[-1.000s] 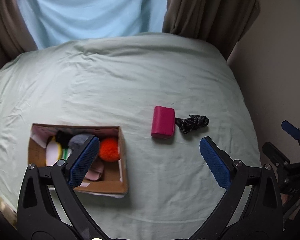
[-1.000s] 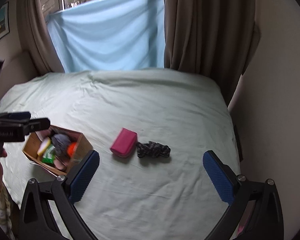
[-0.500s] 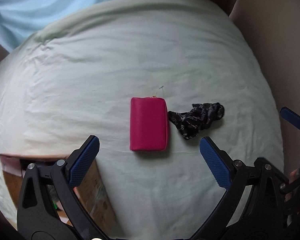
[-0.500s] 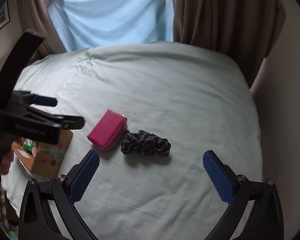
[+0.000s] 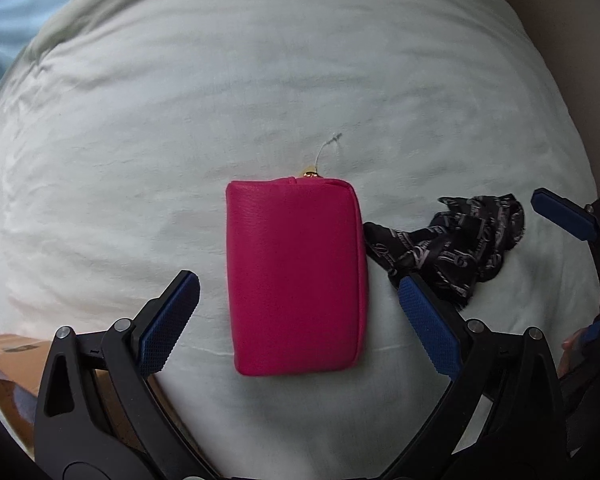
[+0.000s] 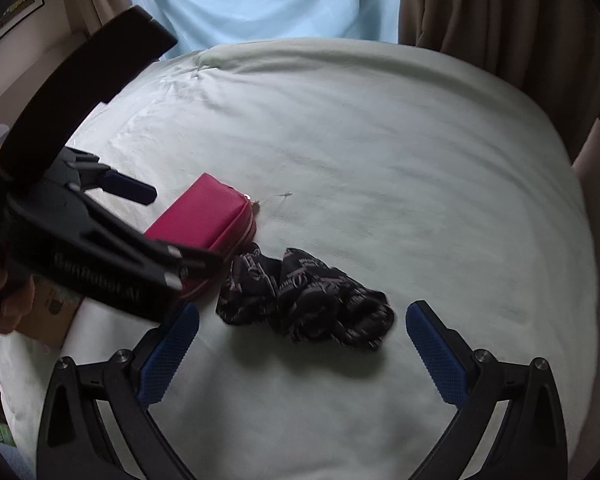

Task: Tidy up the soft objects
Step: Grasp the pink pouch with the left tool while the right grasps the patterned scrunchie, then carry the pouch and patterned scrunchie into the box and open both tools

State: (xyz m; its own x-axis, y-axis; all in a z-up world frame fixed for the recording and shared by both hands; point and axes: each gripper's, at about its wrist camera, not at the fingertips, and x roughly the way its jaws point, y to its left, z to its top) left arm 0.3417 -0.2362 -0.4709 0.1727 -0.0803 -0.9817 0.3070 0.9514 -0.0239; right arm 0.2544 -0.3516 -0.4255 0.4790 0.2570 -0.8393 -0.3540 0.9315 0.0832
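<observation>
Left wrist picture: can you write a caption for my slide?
Open left gripper straddles a pink pouch on the bed sheet, black patterned scrunchie beside it.

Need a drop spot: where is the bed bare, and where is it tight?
Bare sheet runs from the pink pouch and black scrunchie to the far curtains. It is tight at the near left, where the pouch, scrunchie, left gripper and cardboard box crowd.

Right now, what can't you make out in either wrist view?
- Cardboard box: left wrist view, cut off by the frame edge and the left claw; contents unseen.
- Pink pouch: right wrist view, near end covered by the left claw's body.
- Black patterned scarf: left wrist view, lower edge behind a claw finger; print blurred, unreadable.
- Right claw: open, holding nothing.
- Wall picture: right wrist view, cropped at the corner.
</observation>
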